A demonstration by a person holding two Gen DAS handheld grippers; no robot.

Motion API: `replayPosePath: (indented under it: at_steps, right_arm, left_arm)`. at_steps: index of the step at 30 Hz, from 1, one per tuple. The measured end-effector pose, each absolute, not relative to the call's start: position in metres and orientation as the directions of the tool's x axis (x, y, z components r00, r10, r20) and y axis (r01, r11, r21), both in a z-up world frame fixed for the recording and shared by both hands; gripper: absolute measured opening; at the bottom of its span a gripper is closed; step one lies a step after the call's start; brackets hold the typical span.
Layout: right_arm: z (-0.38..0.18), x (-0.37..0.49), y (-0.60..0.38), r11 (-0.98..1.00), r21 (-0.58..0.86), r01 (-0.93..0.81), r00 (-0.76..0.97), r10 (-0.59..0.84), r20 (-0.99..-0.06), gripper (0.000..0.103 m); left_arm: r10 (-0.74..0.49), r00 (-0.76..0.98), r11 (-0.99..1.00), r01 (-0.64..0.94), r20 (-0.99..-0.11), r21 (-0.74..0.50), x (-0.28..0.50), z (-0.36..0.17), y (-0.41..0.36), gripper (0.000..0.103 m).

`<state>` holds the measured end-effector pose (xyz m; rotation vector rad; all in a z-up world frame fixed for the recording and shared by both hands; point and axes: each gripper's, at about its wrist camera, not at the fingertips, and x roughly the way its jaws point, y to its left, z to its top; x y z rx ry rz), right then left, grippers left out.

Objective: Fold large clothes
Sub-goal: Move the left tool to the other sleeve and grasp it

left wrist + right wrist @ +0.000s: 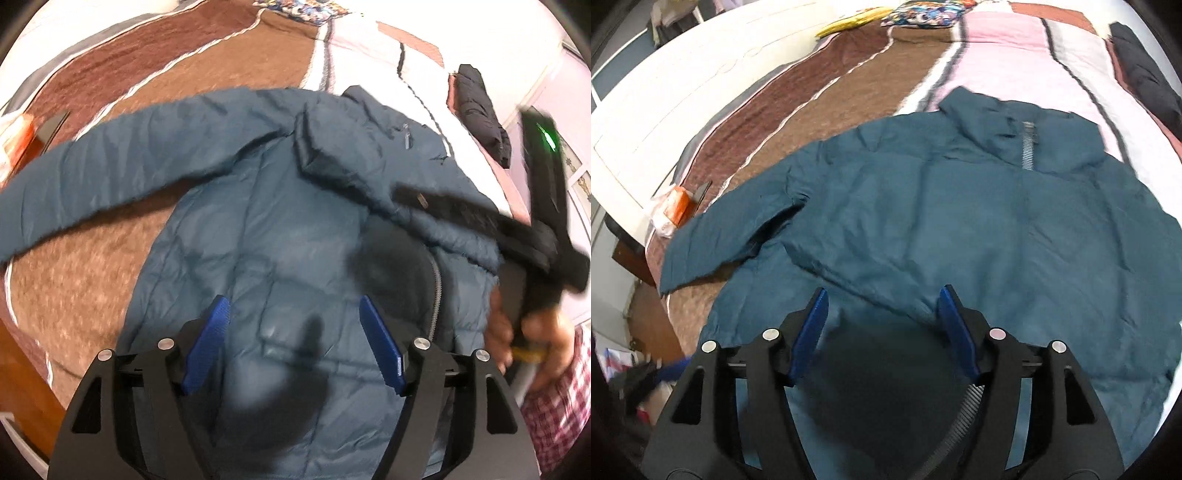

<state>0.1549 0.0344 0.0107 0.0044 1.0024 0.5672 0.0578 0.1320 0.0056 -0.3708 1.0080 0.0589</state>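
In the left wrist view, the left gripper (293, 314) hangs above the body of the teal puffer jacket (258, 229) with its blue pads (205, 345) spread apart and nothing between them; the jacket lies flat on the striped bedspread (155, 85), one sleeve (110, 181) extended to the left. In the right wrist view, the right gripper (882, 306) is likewise released, pads apart over the jacket's lower hem, with the collar zipper (1028, 146) at the far end and an orange packet (675, 208) near the sleeve cuff.

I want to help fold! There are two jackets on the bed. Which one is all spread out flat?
The teal puffer jacket, spread open below both grippers with one sleeve stretched out. The black jacket lies bunched up at the bed's far edge.
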Motion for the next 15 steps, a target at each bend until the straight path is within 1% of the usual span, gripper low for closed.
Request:
replayPosePath:
  at_steps: [2,4,8,12,15]
  right_arm:
    - [0.016,0.146,0.01,0.87,0.25,-0.425,0.419,0.434,-0.798,0.063]
    - [0.018,0.136,-0.022,0.889,0.252,-0.382,0.43,0.412,-0.803,0.063]
    - [0.013,0.123,-0.074,0.922,0.259,-0.289,0.442,0.369,-0.818,0.063]
    - [0.008,0.113,-0.123,0.947,0.248,-0.205,0.463,0.317,-0.828,0.063]
    - [0.003,0.112,-0.151,0.957,0.25,-0.146,0.465,0.29,-0.836,0.063]
  left_arm:
    - [-0.133,0.55,0.935,-0.206,-0.825,-0.288,0.069,0.011,0.13,0.072]
    - [-0.143,0.56,0.929,-0.208,-0.816,-0.306,0.085,0.016,0.129,0.076]
    - [-0.166,0.556,0.912,-0.228,-0.814,-0.342,0.121,0.016,0.132,0.076]
    - [-0.193,0.542,0.866,-0.298,-0.818,-0.402,0.159,0.01,0.144,0.076]
    - [-0.158,0.523,0.844,-0.368,-0.837,-0.39,0.182,0.003,0.151,0.077]
